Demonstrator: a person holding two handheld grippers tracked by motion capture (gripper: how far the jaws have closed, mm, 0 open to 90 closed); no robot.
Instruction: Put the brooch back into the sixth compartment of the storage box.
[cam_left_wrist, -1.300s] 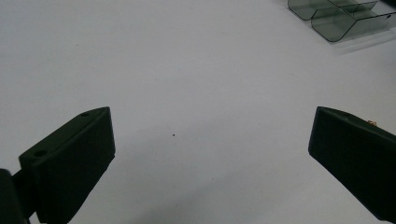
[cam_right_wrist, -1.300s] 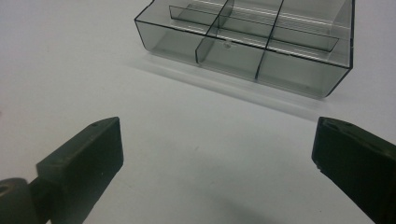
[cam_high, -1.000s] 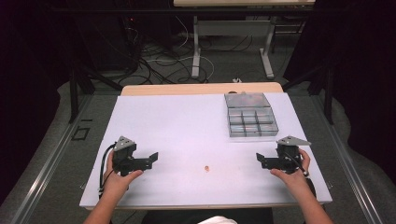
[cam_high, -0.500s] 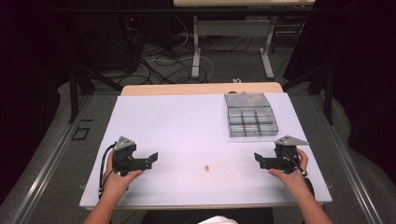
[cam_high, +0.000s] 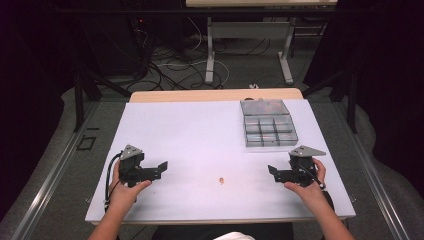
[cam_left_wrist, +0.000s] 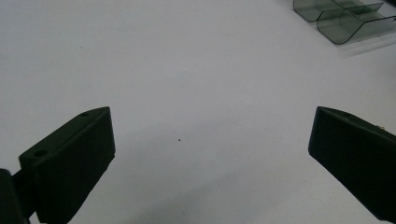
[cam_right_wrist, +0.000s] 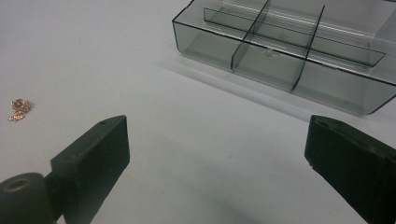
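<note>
Trinket (cam_high: 221, 180) untouched, fingers (cam_right_wrist: 93, 154) wide apart.

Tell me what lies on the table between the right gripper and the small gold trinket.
Nothing: in the high view, bare white table separates the right gripper from the small gold trinket. The right gripper view shows the same open stretch.

One compartment box (cam_high: 268, 129), one small, perhaps chain-like trinket (cam_high: 221, 180), two claws.

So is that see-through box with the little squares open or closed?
Open. The box has its lid flipped back flat behind it, and in the right gripper view the compartments show no cover and look empty.
</note>
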